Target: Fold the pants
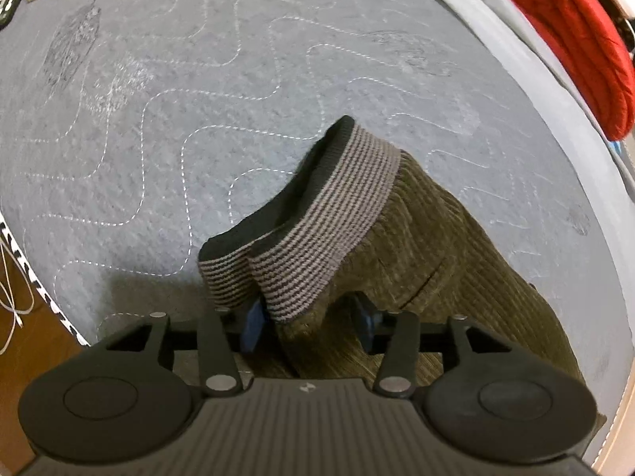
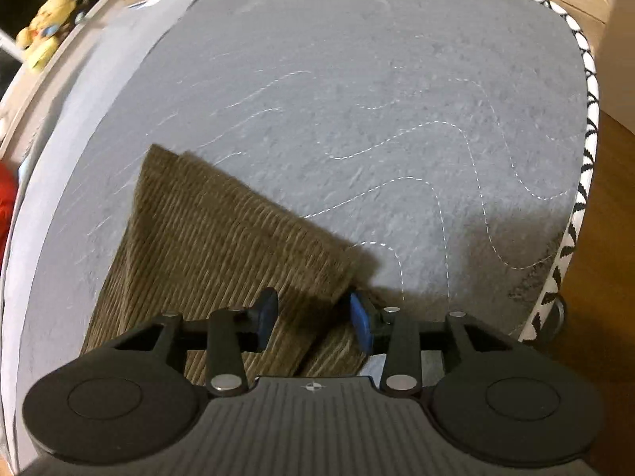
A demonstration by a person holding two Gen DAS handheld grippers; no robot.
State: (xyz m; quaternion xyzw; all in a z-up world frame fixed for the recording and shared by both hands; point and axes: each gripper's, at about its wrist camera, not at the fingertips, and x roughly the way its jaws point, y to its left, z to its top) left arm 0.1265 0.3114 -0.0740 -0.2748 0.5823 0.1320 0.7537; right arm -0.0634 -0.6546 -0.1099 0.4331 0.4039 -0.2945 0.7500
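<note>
Olive corduroy pants (image 1: 436, 246) lie on a grey quilted mat (image 1: 198, 99), their grey-and-black striped waistband (image 1: 317, 214) turned toward the mat's middle. My left gripper (image 1: 307, 325) points down at the waistband's near corner. Its blue pads stand apart with cloth lying between them, and I see no pinch. In the right wrist view a folded corduroy leg of the pants (image 2: 206, 230) runs from the lower left up to a squared end. My right gripper (image 2: 313, 323) hovers open over the leg's near right edge, one pad above the cloth and the other at its border.
A folded red cloth (image 1: 575, 39) lies beyond the mat's far right rim. The mat's black-and-white patterned edge (image 2: 587, 150) borders wooden floor on the right. A yellow plush toy (image 2: 43, 27) sits at the top left, and a white cable (image 1: 16, 297) lies on the floor.
</note>
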